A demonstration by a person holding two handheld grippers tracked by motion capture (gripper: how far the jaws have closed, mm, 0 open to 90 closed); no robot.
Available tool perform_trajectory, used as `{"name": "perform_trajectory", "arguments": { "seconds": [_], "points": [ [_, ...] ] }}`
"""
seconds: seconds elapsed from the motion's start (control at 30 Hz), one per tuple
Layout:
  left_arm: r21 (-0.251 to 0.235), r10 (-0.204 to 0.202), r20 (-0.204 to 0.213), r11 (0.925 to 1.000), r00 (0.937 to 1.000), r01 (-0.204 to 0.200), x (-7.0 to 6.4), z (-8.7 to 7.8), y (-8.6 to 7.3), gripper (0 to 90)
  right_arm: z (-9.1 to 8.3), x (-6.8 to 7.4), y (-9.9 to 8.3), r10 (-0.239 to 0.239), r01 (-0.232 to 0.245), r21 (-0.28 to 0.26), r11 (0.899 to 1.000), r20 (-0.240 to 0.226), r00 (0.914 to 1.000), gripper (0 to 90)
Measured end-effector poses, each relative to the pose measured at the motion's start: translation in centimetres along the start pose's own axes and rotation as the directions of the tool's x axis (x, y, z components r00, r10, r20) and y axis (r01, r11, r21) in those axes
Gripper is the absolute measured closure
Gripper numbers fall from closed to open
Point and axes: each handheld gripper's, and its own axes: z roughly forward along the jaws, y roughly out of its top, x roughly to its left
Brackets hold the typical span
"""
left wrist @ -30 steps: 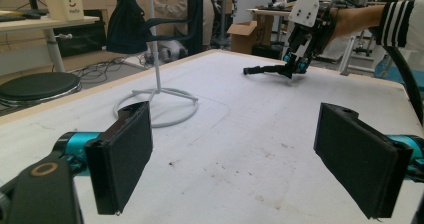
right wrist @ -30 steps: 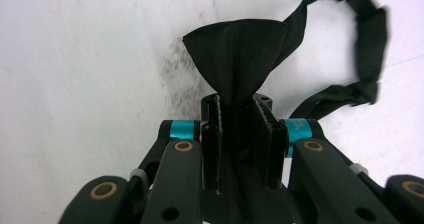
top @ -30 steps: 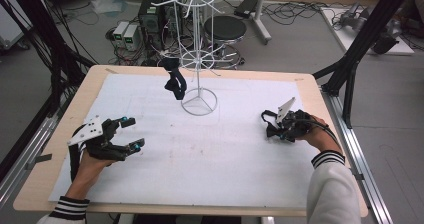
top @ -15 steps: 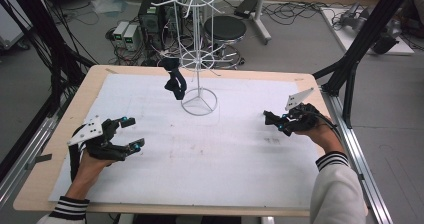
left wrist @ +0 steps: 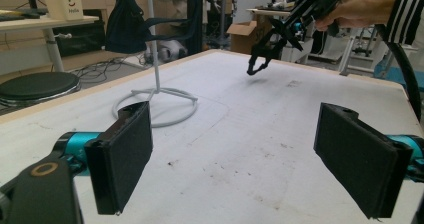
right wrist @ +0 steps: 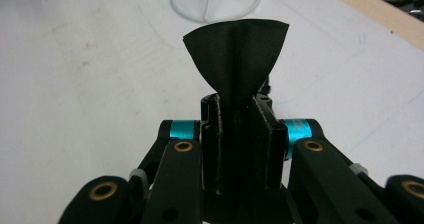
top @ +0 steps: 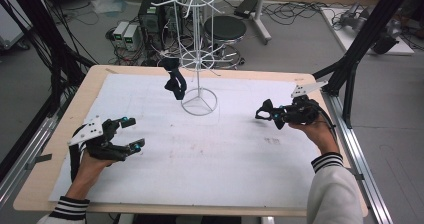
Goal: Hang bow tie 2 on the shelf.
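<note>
Right gripper point(top: 266, 115) raised, black cloth point(right wrist: 235, 54) between fingers point(right wrist: 267, 144).

Left tool point(top: 131, 133) agape, right tool point(top: 265, 115) near white rack point(top: 199, 49)

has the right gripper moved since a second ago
Yes. In the high view the right gripper, shut on a black fabric piece, has gone up-table and rightward, away from the white rack's base ring.
</note>
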Motion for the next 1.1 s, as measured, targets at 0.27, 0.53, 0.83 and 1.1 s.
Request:
{"name": "perform_trajectory", "arguments": {
  "seconds": [0.27, 0.53, 0.83, 1.1],
  "points": [
    [0.000, -0.001, 0.002, 1.0000, 1.0000, 0.001, 0.0, 0.0, 0.0, 16.3, 0.0, 0.5, 0.8, 0.074, -0.073, -0.124, 0.990, 0.005, 0.9972, 76.8],
    [0.006, 0.002, 0.005, 1.0000, 1.0000, -0.002, 0.0, 0.2, -0.1, 16.3, 0.2, 1.1, 1.7, 0.118, -0.113, -0.233, 0.966, 0.009, 0.9930, 76.6],
    [0.005, 0.001, 0.007, 1.0000, 1.0000, -0.001, 0.0, 0.1, -0.1, 16.3, 0.6, 1.4, 2.2, 0.152, -0.136, -0.304, 0.943, 0.031, 0.9879, 76.7],
    [0.002, -0.003, 0.006, 1.0000, 1.0000, 0.003, 0.0, 0.1, -0.1, 16.3, 0.8, 2.1, 3.0, 0.150, -0.123, -0.360, 0.925, 0.050, 0.9874, 76.8]
  ]
}}
